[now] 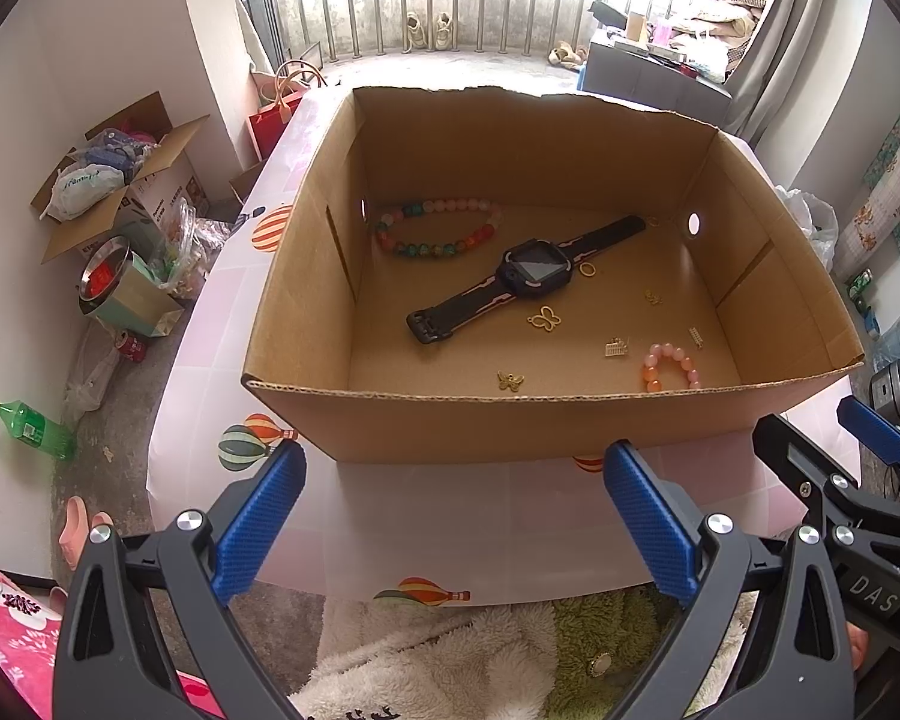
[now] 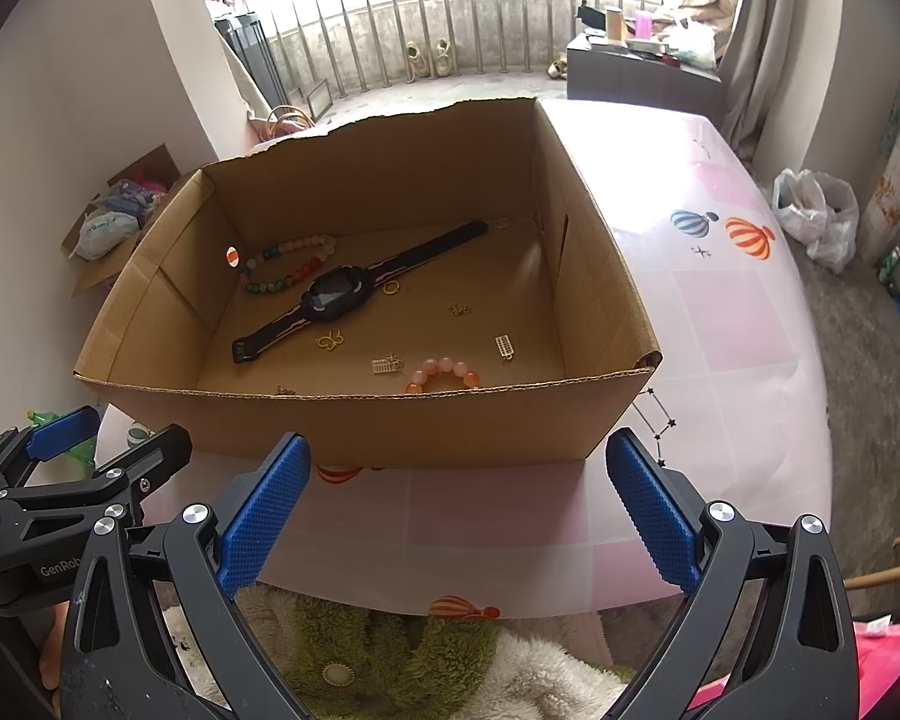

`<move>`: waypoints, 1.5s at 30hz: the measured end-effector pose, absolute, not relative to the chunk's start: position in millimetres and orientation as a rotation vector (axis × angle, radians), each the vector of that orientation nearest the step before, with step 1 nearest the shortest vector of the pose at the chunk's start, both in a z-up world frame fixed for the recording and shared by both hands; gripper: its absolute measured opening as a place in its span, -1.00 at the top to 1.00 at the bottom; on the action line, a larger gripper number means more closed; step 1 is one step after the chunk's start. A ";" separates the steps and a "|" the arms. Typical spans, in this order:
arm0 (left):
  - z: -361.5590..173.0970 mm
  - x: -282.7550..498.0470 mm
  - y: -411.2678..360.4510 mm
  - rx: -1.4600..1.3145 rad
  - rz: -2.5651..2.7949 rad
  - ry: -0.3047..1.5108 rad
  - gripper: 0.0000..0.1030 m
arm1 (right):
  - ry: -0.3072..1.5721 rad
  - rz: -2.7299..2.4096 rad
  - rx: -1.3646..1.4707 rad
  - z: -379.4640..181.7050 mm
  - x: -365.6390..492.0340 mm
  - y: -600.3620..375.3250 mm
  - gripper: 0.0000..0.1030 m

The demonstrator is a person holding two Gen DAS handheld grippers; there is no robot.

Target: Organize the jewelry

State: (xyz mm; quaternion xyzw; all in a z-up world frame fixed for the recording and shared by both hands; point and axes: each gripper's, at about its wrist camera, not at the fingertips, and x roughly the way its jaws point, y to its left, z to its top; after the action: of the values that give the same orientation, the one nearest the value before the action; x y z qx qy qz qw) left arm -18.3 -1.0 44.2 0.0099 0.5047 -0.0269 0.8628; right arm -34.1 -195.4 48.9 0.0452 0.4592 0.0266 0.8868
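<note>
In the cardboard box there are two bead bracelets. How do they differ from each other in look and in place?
The multicolored bracelet has pink, green, red and orange beads; the pink bracelet has only pink and orange ones. The multicolored bracelet makes a larger, stretched loop, and the pink bracelet a smaller, rounder one. The multicolored bracelet lies by the far wall of the box, beyond the watch; the pink bracelet lies by the near wall. Both lie flat on the box floor.

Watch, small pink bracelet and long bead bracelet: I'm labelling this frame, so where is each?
Watch [image 1: 533,269], left wrist view, on its dark face.
Small pink bracelet [image 1: 668,352], left wrist view, on a top bead.
Long bead bracelet [image 1: 433,250], left wrist view, on its near strand.
</note>
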 end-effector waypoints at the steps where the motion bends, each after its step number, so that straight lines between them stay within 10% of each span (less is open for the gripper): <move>1: 44.4 -18.3 -1.2 0.022 -0.056 1.058 -0.89 | 0.955 0.056 0.095 48.7 -33.9 -195.3 -0.84; 45: 43.3 -16.0 -1.7 0.028 -0.056 1.067 -0.89 | 0.968 0.064 0.116 46.3 -32.9 -198.3 -0.84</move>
State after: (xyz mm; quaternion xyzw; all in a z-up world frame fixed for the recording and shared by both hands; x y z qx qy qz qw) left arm -16.0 -1.7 43.3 0.0132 0.5083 -0.0266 0.8607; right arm -32.9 -198.3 46.3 0.0556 0.4648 0.0306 0.8831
